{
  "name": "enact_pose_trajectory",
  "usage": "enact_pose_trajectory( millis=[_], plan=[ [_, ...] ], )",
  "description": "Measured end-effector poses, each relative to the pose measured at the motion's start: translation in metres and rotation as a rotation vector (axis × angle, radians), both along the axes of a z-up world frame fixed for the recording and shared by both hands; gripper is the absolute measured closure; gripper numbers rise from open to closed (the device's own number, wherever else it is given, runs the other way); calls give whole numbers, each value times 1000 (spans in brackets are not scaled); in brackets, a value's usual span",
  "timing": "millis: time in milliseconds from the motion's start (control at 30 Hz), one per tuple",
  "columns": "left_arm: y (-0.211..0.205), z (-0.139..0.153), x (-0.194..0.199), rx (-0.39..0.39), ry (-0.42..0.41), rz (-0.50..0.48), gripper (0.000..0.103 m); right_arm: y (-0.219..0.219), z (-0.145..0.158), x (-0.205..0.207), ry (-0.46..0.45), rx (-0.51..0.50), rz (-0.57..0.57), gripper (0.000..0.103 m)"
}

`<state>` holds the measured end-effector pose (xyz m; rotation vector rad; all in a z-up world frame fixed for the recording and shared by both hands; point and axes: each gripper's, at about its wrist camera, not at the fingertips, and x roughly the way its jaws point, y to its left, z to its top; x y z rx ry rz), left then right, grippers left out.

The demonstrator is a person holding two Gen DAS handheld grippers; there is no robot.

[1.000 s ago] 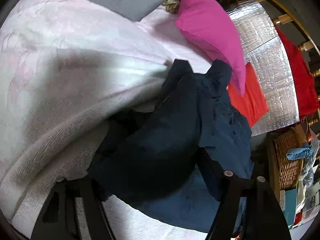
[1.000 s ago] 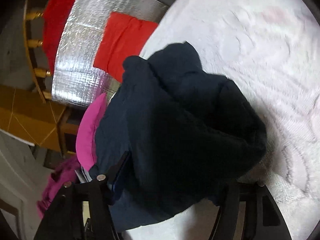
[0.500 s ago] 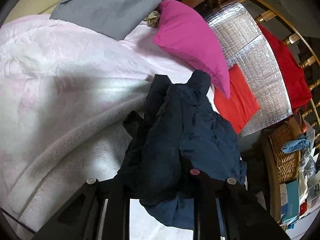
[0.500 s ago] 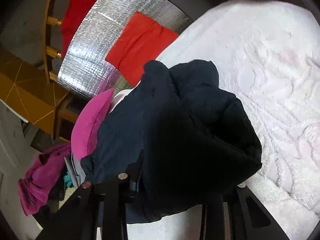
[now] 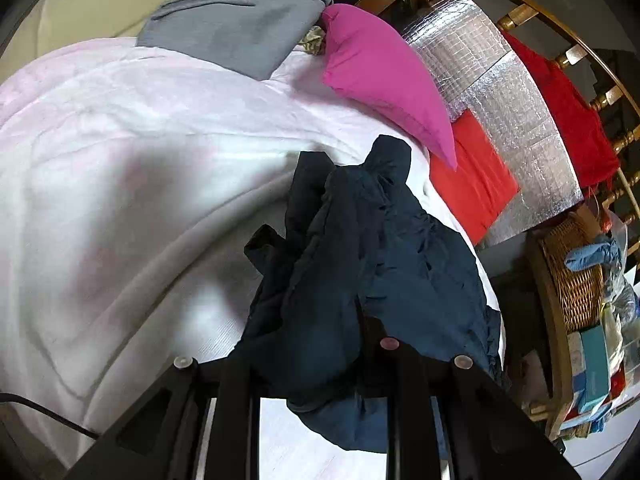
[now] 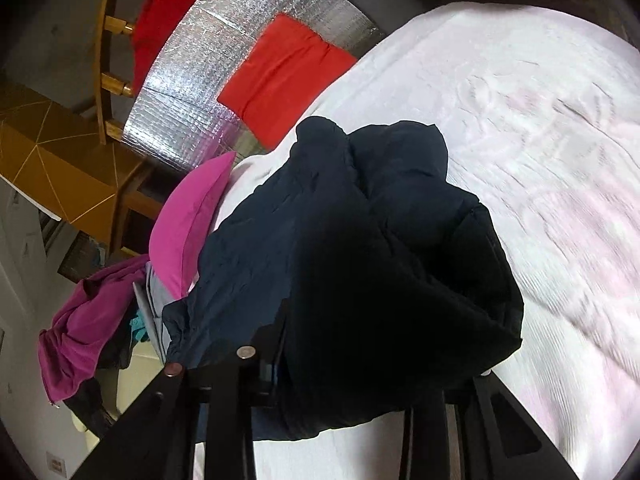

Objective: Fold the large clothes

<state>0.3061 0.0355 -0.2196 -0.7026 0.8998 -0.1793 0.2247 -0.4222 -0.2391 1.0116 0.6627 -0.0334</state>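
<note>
A dark navy garment hangs bunched over the white and pink blanket of a bed. My left gripper is shut on one part of it, and the cloth drapes over the black fingers. In the right wrist view the same navy garment fills the middle, lifted off the blanket. There my right gripper is shut on another part, with thick folds covering the fingertips.
A magenta pillow and a folded grey cloth lie at the head of the bed. A silver foil mat with a red cloth lies beside the bed. A wicker basket and wooden rails stand further right. A purple garment hangs at the left.
Both grippers closed on the navy garment and rose with it. The garment lifted off the blanket and now hangs longer, and more of the bed's head end shows.
</note>
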Motion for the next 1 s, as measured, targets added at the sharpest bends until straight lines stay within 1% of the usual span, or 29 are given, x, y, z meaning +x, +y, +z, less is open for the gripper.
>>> enact_pose_trajectory(
  millis=[100,167,200,267,300,333,367,400,467,533,600,633,667,700,733,800,867,900,933,1000],
  plan=[
    [7,-4,-19,1,14,3,81,6,-5,-21,9,14,3,69],
    [9,-9,-28,8,32,2,81,9,-10,-33,14,20,5,69],
    [10,-14,-29,20,55,-3,80,11,-13,-38,21,22,8,69],
    [11,-23,-26,32,105,-15,76,13,-20,-42,42,25,17,69],
    [12,-30,-23,42,145,-26,68,13,-25,-43,61,27,24,68],
    [14,-33,-23,42,167,-29,60,13,-29,-42,85,29,37,67],
    [17,-36,-23,36,193,-32,56,13,-31,-42,97,34,46,62],
    [21,-36,-26,30,209,-42,55,11,-32,-44,107,46,55,61],
    [25,-29,-32,41,198,-62,54,9,-29,-50,124,62,85,50],
    [33,-13,-43,70,177,-87,54,9,-23,-60,138,45,136,45],
    [40,1,-46,92,153,-79,53,10,-16,-71,163,35,210,45],
    [44,13,-45,117,124,-55,52,11,-11,-77,158,37,253,45],
    [47,27,-41,138,84,-29,49,9,-1,-84,140,31,295,45],
    [47,36,-36,142,52,-13,43,6,6,-87,128,16,308,45],
    [44,45,-26,144,27,-4,39,2,18,-88,109,-11,310,45],
    [31,56,-5,167,10,-7,38,-10,44,-82,35,-75,278,44],
    [12,58,27,178,19,-37,37,-21,64,-64,-20,-153,222,33],
    [3,56,41,179,34,-53,37,-24,71,-54,-34,-182,193,32],
    [-8,52,60,178,52,-67,37,-30,76,-33,-45,-218,163,32],
    [-16,46,79,173,71,-65,37,-32,79,3,-48,-231,136,32]
  ],
)
